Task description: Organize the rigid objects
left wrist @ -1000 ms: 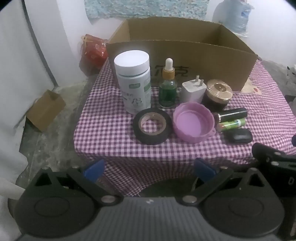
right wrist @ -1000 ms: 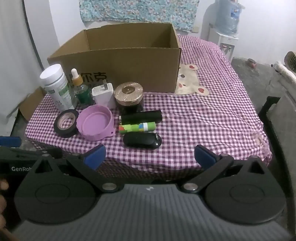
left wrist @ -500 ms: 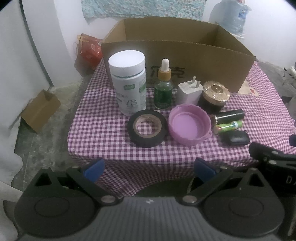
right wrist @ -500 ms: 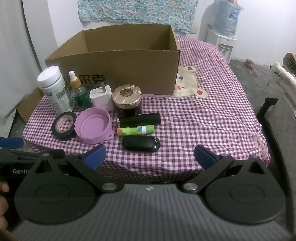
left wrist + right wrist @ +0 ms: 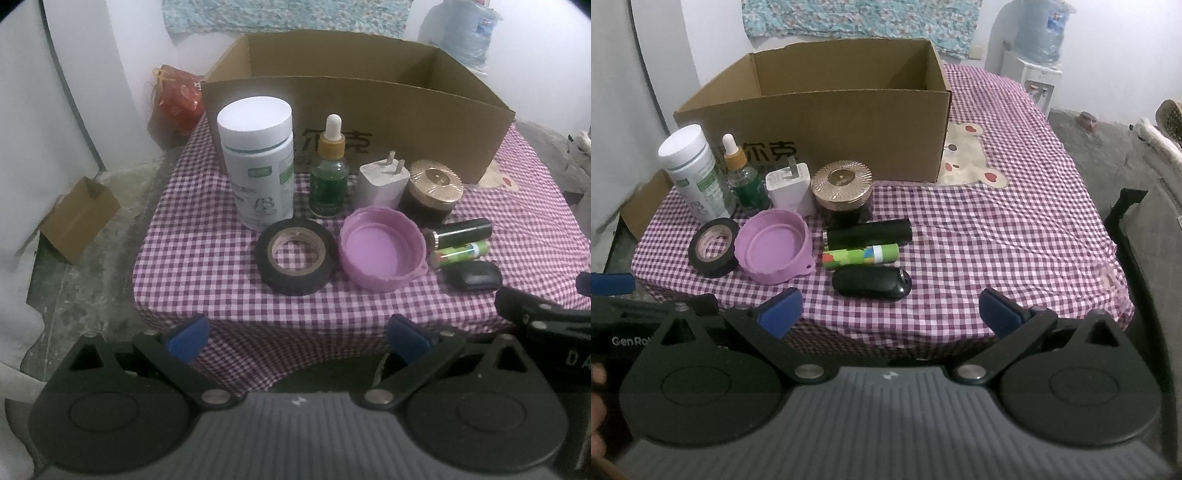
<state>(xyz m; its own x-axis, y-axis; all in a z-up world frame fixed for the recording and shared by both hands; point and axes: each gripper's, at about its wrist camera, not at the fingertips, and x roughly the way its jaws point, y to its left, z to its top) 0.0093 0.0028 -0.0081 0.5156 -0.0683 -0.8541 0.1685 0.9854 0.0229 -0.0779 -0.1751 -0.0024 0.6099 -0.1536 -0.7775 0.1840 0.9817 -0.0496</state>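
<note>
On the purple checked tablecloth (image 5: 192, 266) stand a white pill bottle (image 5: 258, 162), a green dropper bottle (image 5: 328, 181), a white charger plug (image 5: 382, 184) and a gold-lidded jar (image 5: 432, 192). In front lie a black tape roll (image 5: 295, 254), a purple lid (image 5: 382, 253), a black tube (image 5: 868, 234), a green tube (image 5: 860, 255) and a black key fob (image 5: 871, 282). An open cardboard box (image 5: 827, 110) stands behind them. My left gripper (image 5: 297, 332) and right gripper (image 5: 890, 310) are both open and empty, held before the table's front edge.
A small cardboard box (image 5: 77, 218) and a red bag (image 5: 177, 96) lie on the floor to the left. A water dispenser (image 5: 1034, 44) stands at the back right. The cloth has a bear print (image 5: 971, 158) right of the box.
Both grippers have shifted slightly; the objects sit a little further left and lower in the left view. Nothing on the table has moved.
</note>
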